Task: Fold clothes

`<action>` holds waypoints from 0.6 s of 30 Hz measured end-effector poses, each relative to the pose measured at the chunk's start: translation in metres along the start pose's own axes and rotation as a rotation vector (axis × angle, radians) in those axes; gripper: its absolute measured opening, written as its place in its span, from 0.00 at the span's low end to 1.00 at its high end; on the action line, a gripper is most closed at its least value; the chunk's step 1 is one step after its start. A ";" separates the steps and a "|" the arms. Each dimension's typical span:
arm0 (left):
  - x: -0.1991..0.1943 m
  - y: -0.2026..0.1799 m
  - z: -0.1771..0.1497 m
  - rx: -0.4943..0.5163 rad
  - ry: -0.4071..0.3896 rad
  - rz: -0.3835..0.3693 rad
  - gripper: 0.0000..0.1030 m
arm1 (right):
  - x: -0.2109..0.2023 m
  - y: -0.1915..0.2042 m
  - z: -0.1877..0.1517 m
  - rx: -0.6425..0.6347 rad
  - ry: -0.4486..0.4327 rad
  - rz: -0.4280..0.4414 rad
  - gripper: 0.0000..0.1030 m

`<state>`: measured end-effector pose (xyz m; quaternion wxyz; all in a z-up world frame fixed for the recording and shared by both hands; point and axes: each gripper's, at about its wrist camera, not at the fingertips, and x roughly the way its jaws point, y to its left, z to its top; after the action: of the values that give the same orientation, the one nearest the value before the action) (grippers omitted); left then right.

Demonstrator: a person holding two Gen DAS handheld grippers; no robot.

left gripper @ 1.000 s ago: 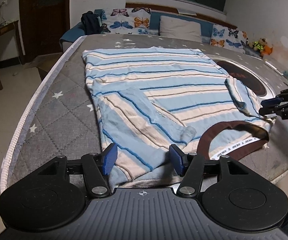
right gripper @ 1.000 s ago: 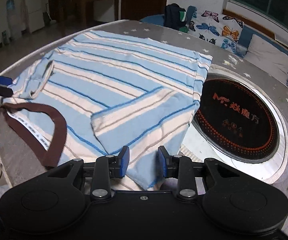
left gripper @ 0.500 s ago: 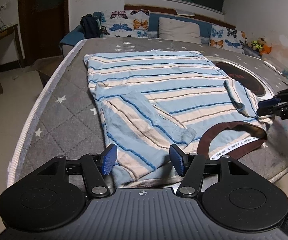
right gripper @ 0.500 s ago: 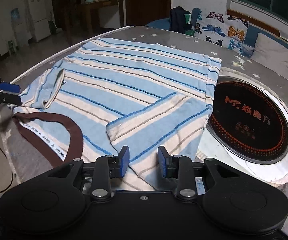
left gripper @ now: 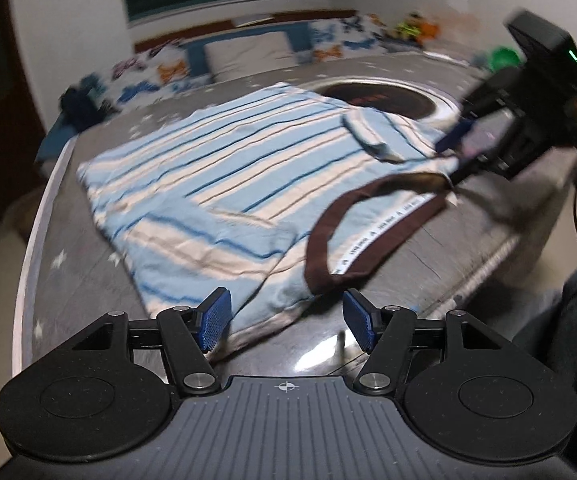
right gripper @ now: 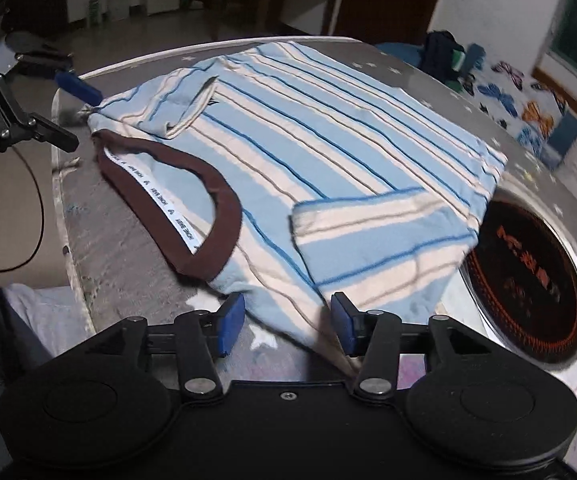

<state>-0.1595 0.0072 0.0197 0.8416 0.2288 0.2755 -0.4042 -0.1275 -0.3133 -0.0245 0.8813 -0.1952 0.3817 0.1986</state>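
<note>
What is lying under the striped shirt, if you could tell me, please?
The striped shirt rests on a grey star-print mattress; one side overlaps the round black disc with orange lettering. Whatever lies beneath its middle is covered.

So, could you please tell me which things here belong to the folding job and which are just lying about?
Job:
- striped shirt
- left gripper, open
- right gripper, jaws just opening, shirt edge between them

Lying about:
- round logo patch
- butterfly pillows
- dark bag
- green bowl
</note>
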 end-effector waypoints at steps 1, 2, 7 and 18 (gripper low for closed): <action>0.001 -0.004 0.000 0.028 -0.005 -0.002 0.61 | 0.001 0.002 0.002 -0.011 -0.002 -0.004 0.49; 0.003 -0.007 0.000 0.057 -0.010 -0.004 0.61 | 0.002 0.003 0.003 -0.025 -0.003 -0.009 0.49; 0.010 -0.014 0.000 0.137 -0.015 -0.010 0.51 | 0.001 0.004 0.005 -0.042 0.001 -0.011 0.49; 0.011 0.001 0.015 0.069 -0.070 -0.016 0.09 | -0.002 0.004 0.005 -0.057 0.011 0.008 0.49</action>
<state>-0.1489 -0.0078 0.0241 0.8392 0.2410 0.2336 -0.4279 -0.1278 -0.3074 -0.0206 0.8725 -0.2196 0.3816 0.2116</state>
